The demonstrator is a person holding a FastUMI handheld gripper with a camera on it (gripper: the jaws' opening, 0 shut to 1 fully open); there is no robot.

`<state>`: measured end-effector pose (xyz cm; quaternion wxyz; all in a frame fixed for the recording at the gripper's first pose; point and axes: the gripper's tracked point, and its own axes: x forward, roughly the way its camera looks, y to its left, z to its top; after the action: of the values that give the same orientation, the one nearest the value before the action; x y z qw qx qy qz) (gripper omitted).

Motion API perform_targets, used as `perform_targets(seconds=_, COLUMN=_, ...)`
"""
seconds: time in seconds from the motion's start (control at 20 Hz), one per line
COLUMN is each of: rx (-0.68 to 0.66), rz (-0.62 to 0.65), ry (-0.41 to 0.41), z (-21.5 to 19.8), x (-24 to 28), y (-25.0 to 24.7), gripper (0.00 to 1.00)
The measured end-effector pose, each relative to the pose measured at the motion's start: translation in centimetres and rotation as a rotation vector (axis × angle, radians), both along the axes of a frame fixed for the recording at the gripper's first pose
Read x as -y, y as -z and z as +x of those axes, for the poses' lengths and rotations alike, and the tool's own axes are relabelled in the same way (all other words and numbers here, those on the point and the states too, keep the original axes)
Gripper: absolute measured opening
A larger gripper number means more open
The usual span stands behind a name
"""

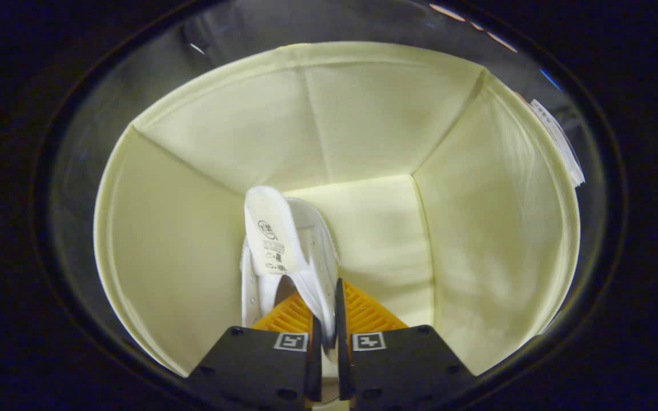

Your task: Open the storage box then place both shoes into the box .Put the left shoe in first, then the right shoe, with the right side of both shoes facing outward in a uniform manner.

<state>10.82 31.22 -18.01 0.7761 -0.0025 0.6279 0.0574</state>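
Observation:
I look down into the open storage box (192, 245), a pale yellow fabric bin with creased walls and a bare floor. My gripper (329, 311) is shut on a white shoe (289, 257), both fingers pinching the edge of its collar. The shoe hangs inside the box near the left wall, and its tongue with a printed label stands up just ahead of the fingers. I cannot tell whether its sole touches the floor of the box, nor which shoe of the pair it is.
A white tag (560, 142) sticks out from the box's right rim. The right half of the box floor (374, 228) is bare beside the shoe. Dark surroundings lie beyond the rim.

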Motion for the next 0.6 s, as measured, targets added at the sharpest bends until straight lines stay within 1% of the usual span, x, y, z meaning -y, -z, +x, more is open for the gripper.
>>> perform_targets(seconds=0.15, rx=0.054, rz=0.000, ry=0.052, z=0.1, x=0.9, y=-3.0, gripper=0.45)
perform_targets(seconds=0.2, rx=0.081, rz=0.021, ry=0.075, z=0.3, x=1.1, y=-4.2, gripper=0.59)
perform_targets(seconds=0.35, rx=0.191, rz=0.156, ry=0.126, z=0.9, x=0.4, y=-8.8, gripper=1.00)
perform_targets(seconds=0.45, rx=0.283, rz=0.222, ry=0.143, z=1.2, x=0.6, y=-11.9, gripper=1.00)
perform_targets(seconds=0.5, rx=0.330, rz=0.227, ry=0.145, z=1.3, x=1.3, y=-13.3, gripper=1.00)
perform_targets(seconds=0.6, rx=0.424, rz=0.188, ry=0.151, z=0.9, x=4.3, y=-15.7, gripper=1.00)
